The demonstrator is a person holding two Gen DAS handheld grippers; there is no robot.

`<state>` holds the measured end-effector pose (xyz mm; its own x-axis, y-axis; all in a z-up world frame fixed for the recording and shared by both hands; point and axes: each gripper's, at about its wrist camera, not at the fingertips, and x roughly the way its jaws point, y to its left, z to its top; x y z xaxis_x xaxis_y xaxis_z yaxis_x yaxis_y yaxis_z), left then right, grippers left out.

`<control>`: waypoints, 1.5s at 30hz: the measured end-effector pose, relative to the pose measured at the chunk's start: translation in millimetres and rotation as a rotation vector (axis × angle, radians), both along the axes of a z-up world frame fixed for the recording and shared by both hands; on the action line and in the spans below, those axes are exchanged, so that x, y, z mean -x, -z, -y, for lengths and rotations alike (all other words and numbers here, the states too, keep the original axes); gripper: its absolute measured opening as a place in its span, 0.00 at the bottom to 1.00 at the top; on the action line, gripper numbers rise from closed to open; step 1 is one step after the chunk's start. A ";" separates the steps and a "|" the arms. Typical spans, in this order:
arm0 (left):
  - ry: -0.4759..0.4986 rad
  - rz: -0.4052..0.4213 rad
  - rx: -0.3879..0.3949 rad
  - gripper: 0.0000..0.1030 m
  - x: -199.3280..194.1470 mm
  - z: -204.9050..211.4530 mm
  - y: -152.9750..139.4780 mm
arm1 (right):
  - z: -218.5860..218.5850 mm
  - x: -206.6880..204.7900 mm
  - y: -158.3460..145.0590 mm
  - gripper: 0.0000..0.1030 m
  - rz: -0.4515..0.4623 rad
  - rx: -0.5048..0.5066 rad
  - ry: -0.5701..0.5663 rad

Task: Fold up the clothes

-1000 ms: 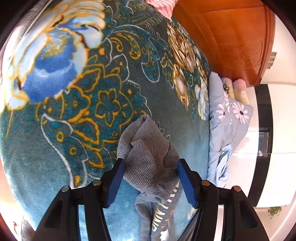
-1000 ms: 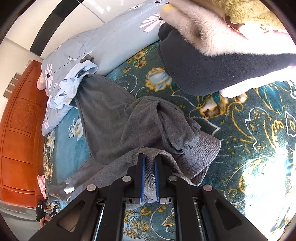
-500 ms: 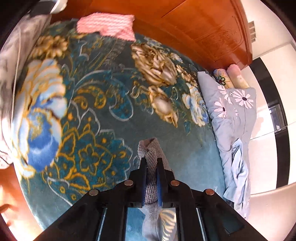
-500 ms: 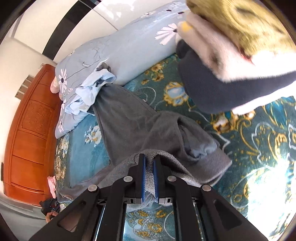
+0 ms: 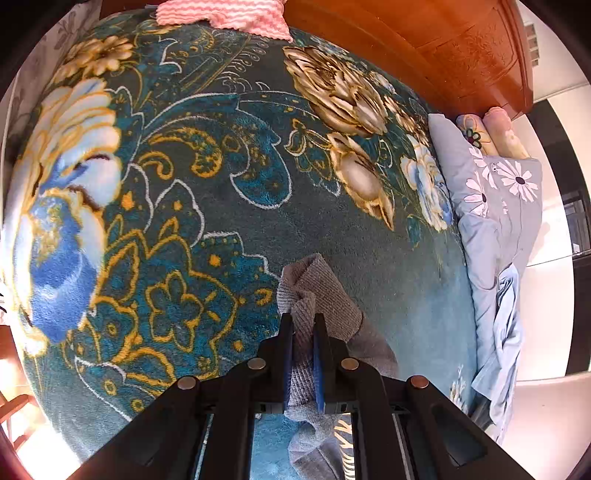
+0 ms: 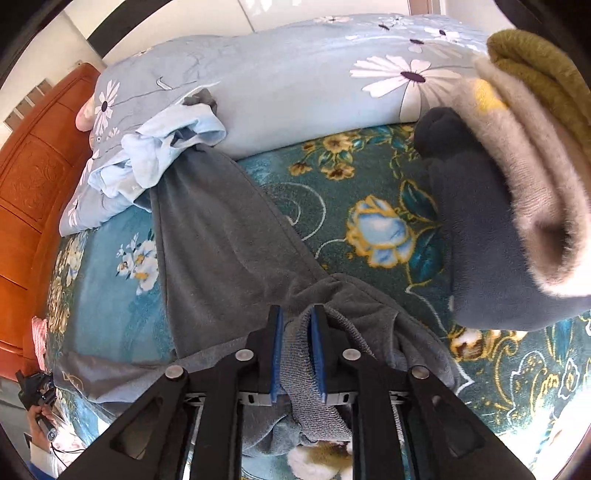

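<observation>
No brand, label or readable writing shows on anything in either view; nearest the left camera, the left gripper [image 5: 302, 332] has its black fingers with blue pads clenched on the ribbed knit cuff of the grey fleece garment [image 5: 317, 295], the cuff bunching up just past the fingertips; the right gripper [image 6: 297, 328] has its jaws opening, the ribbed grey hem of the same garment [image 6: 221, 236] lying between the blue pads, with a gap beside the left pad.

The garment lies on the plush teal blanket with gold and blue flowers [image 5: 207, 206] that covers the bed; in the right view its smooth grey body stretches away from the jaws, and its far end is tucked under a crumpled pale blue cloth [image 6: 162, 147].

To the right of the garment in that view, close to the lens and partly blocking the bed, a stack of folded clothes [image 6: 491, 229] holds a dark navy fleece at the bottom, a fuzzy beige piece above it and an olive knit on top.

Farther off lies a light blue quilt printed with white daisies [image 6: 295, 85]; a pink wavy-textured cloth [image 5: 221, 16] rests at the blanket's far edge; behind stands a carved orange-brown wooden headboard [image 5: 443, 48].
</observation>
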<state>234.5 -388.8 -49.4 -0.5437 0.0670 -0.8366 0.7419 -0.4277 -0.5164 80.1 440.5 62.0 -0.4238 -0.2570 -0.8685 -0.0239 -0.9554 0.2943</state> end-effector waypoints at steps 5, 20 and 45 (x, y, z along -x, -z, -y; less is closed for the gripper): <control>0.006 -0.008 0.001 0.10 0.1 -1.5 -0.7 | -20.2 -44.0 0.4 0.41 0.018 0.164 0.070; 0.015 -0.022 -0.056 0.10 -10.9 -5.0 -0.8 | -48.4 -77.3 99.1 0.41 0.145 0.563 0.440; 0.145 -0.001 0.013 0.09 -41.5 5.2 -41.3 | -109.2 -158.6 -34.1 0.08 0.061 0.410 0.303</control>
<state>276.0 -394.0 -8.2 -0.5303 0.1342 -0.8371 0.6710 -0.5371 -0.5112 238.7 549.7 96.1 -0.4837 -0.4549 -0.7478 -0.3111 -0.7092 0.6327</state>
